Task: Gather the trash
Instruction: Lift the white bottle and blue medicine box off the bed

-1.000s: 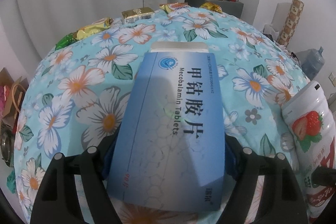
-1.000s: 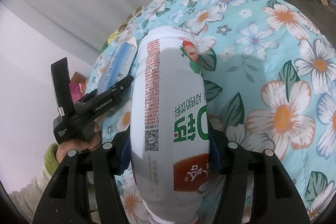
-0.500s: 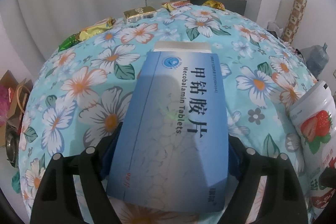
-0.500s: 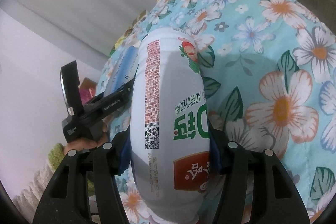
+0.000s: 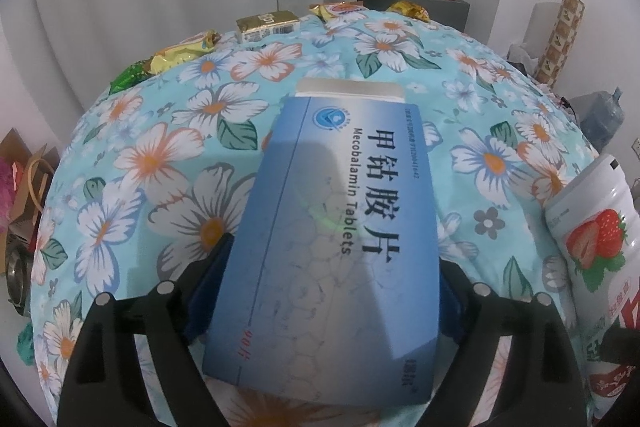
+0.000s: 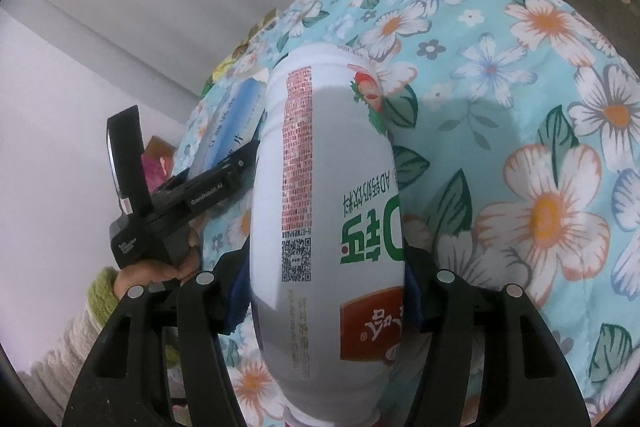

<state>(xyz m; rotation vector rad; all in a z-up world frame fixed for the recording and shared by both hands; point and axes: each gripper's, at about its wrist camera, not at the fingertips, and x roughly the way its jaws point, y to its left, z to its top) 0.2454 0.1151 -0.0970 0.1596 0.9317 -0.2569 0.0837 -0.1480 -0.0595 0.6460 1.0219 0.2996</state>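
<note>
Blue tablet box point(image 5: 332, 239), white strawberry bottle point(image 6: 328, 211), both held aloft

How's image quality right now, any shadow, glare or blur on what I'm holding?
Left wrist view: a soft shadow crosses the blue tablet box, its near end slightly blurred, print still legible; a faint green flare sits mid-box. Right wrist view: the white bottle is half shaded, its near end soft; fisheye bends the floral cloth.
</note>
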